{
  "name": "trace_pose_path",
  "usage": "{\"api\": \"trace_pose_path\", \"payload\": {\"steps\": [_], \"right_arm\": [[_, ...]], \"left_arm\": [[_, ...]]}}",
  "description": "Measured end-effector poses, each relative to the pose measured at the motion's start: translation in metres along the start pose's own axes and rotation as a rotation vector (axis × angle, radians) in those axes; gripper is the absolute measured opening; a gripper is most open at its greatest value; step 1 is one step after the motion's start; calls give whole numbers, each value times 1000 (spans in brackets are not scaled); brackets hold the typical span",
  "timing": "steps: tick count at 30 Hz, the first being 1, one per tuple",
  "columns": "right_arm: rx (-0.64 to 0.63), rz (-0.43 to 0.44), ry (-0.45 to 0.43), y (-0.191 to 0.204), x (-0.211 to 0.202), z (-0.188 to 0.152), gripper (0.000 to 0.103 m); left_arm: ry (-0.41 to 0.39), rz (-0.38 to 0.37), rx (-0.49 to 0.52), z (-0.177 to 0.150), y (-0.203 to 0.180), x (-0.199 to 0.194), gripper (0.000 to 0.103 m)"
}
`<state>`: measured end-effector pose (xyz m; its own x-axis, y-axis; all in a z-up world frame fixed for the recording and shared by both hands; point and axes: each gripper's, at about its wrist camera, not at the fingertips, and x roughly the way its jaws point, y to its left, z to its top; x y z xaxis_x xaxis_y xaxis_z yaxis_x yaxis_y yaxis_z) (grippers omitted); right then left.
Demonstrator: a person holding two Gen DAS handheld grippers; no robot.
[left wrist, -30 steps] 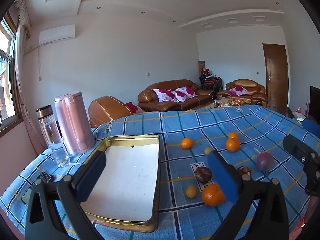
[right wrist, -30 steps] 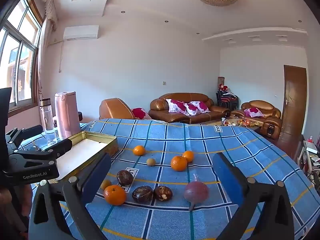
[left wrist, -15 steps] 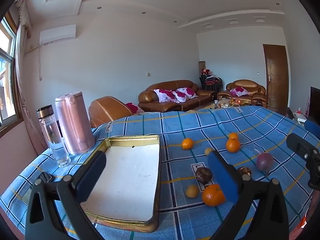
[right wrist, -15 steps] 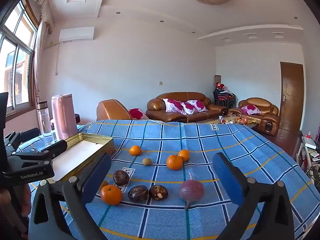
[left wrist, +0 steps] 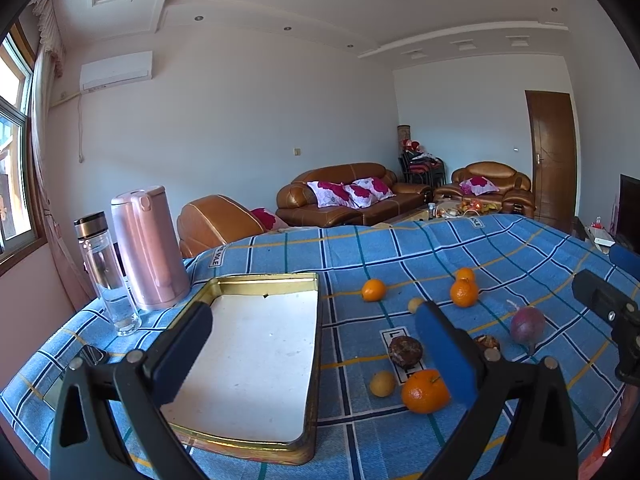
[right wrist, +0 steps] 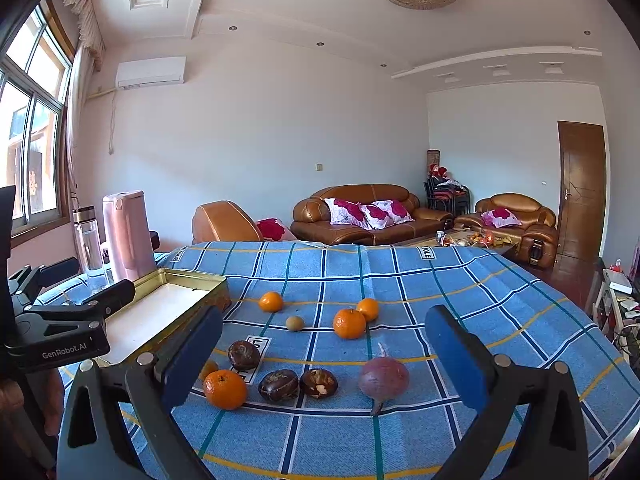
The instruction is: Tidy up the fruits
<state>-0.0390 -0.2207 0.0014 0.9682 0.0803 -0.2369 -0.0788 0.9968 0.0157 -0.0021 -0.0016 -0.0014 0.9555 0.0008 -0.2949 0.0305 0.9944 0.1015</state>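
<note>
Covering table, blue plaid cloth (right wrist: 400,280), scattered fruit, brown sofa (right wrist: 360,216) behind

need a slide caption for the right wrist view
Open right hand-held gripper above oranges and a purple fruit on the blue plaid tablecloth.

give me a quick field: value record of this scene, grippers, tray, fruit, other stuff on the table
left gripper: open, holding nothing, above the tray
right gripper: open, holding nothing, above the fruit
tray: gold rim, white floor, no fruit in it
oranges: four loose on the tablecloth, nearest
dark brown fruits: three, one behind the front pair
purple fruit: on the cloth, right of the dark pair
small yellowish fruits: two, one mid-table
beside tray: pink kettle, clear bottle
</note>
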Motion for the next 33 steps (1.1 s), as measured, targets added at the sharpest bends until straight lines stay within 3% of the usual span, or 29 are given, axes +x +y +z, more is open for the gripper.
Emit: {"api": "trace_pose_path", "payload": {"steps": [33], "right_arm": [[34, -2, 32, -10, 5, -7, 102]], "left_arm": [[55, -11, 19, -10, -8, 11, 103]]}}
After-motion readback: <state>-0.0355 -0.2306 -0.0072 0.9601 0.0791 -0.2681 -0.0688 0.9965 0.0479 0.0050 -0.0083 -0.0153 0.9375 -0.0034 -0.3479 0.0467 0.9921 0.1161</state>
